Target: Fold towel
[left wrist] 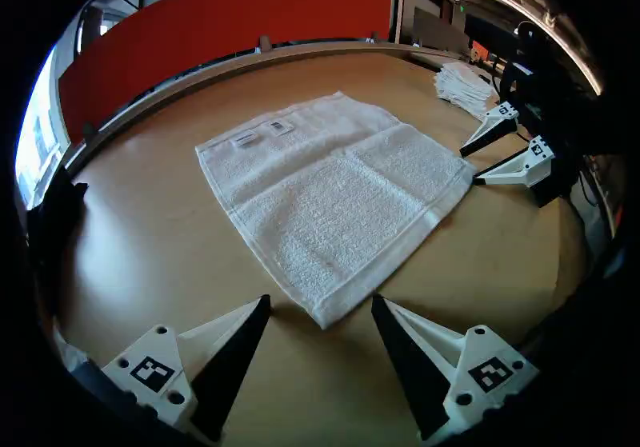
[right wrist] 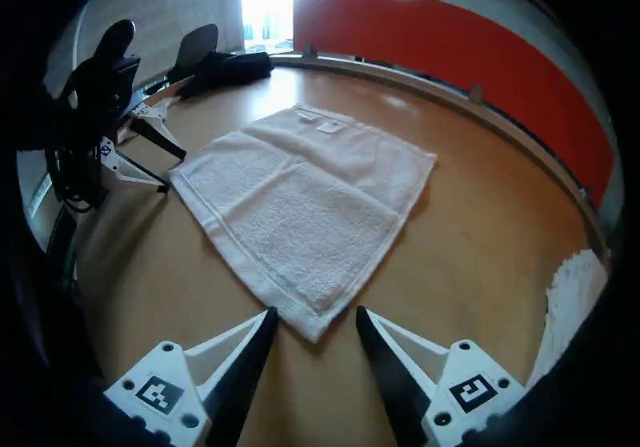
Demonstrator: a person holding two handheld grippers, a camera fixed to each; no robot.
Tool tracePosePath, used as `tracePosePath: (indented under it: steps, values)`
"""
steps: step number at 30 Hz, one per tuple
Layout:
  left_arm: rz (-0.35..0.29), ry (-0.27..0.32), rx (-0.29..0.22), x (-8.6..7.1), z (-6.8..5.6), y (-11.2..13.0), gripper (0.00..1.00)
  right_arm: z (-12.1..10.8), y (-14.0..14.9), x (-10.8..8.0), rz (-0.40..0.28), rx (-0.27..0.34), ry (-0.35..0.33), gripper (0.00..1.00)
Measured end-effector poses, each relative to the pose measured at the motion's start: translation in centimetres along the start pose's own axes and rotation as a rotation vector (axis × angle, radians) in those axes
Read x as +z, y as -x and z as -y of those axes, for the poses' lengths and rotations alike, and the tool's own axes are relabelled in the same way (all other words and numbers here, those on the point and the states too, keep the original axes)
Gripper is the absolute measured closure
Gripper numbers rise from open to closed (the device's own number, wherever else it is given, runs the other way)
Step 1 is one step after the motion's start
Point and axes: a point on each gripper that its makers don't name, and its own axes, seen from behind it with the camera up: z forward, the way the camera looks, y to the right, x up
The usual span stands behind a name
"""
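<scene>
White terry towel (left wrist: 336,199): flat on the wooden table (left wrist: 160,239), mid-top, two labels near its far edge.
Left gripper (left wrist: 320,298): fingers spread, one towel corner between the tips, not pinched.
Right gripper (right wrist: 316,310): fingers likewise apart, astride the neighbouring corner.
Stack of white towels (left wrist: 464,87): near the table's far edge.
Red partition (left wrist: 224,23): behind the table.

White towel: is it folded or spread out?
Apparently folded once: an upper layer's edge crosses the white towel, leaving its tagged strip uncovered. It lies flat on the table.
</scene>
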Motion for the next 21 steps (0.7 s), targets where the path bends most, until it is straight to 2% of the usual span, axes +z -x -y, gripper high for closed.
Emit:
tracePosePath:
  steps: [5,15,21]
  values:
    - [0.005,-0.020,-0.010,-0.06,0.30,0.00,0.19,0.03,-0.01,0.02,0.001,-0.001,-0.003,0.32]
    - [0.016,-0.033,-0.023,-0.11,0.20,-0.11,0.30,0.25,0.13,0.11,0.000,-0.013,-0.013,0.45]
    - [0.019,-0.033,-0.023,-0.09,-0.28,-0.14,0.46,0.41,0.11,0.12,0.001,-0.015,-0.019,0.53]
